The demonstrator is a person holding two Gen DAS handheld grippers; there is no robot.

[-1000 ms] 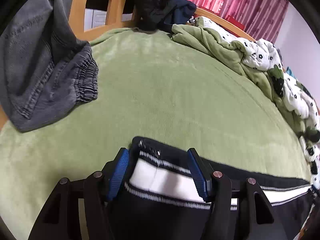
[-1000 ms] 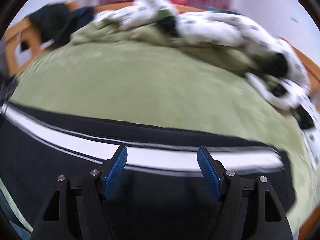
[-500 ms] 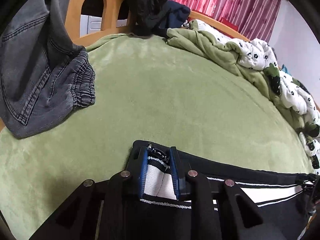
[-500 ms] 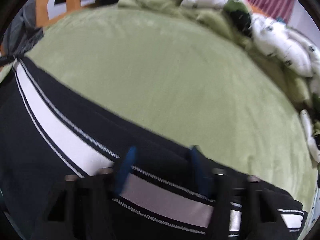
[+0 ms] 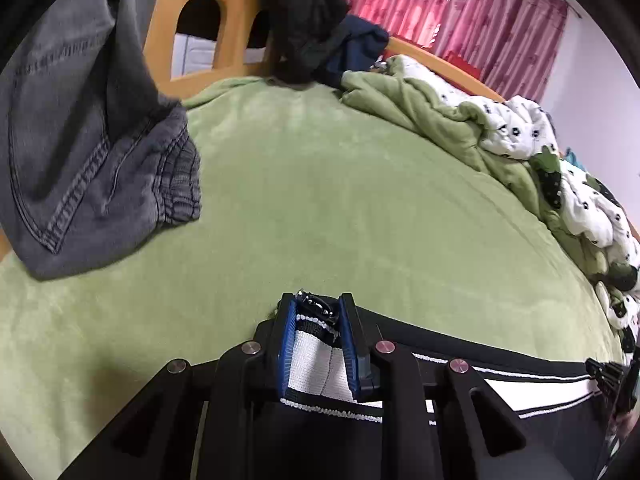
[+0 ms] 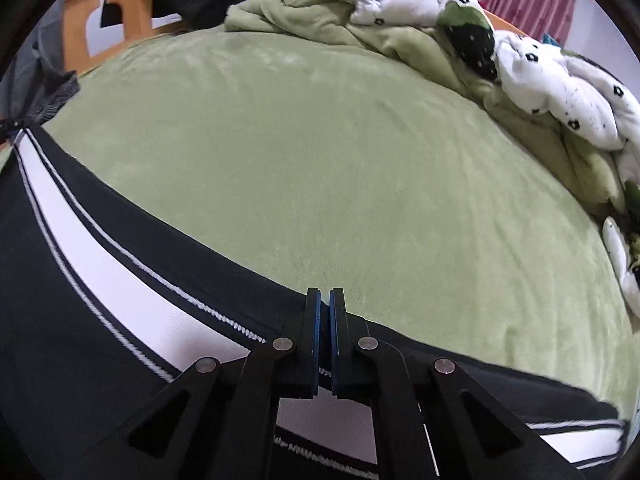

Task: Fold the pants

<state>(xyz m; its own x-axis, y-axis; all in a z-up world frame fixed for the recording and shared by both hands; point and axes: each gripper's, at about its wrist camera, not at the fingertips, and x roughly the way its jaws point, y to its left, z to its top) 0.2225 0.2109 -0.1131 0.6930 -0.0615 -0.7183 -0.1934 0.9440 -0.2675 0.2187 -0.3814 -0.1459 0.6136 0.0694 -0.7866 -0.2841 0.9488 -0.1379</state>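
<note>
Left wrist view: your left gripper [image 5: 318, 312] is clenched on the corner of the pants [image 5: 500, 424], its blue pads [image 5: 289, 344] pinching the white stripe and dark hem bunched between them. From that corner the pants run rightward along the near edge of the green bedspread [image 5: 340, 200], black with a white band edged by thin white lines. At the far right rim of this view part of your right gripper [image 5: 624, 380] meets the same edge of the pants; its jaws are too small to read there. Grey jeans [image 5: 92, 128] hang over the wooden bed frame [image 5: 160, 32] at upper left, their elastic cuff resting on the bedspread, well apart from the pants. Dark clothes [image 5: 316, 24] are draped on the frame beyond, and a rumpled quilt [image 5: 520, 132], green and white with small black marks, lies along the far side below red curtains [image 5: 460, 8]. Right wrist view: your right gripper [image 6: 325, 312] is clamped tight on the upper black edge of the pants [image 6: 100, 272], pads all but meeting over a thin fold of cloth. The stripe sweeps from the upper left, passes under the fingers [image 6: 311, 332] and reappears at lower right. The bedspread [image 6: 320, 140] lies flat beyond, with the quilt [image 6: 520, 52] heaped along its far and right sides.
</note>
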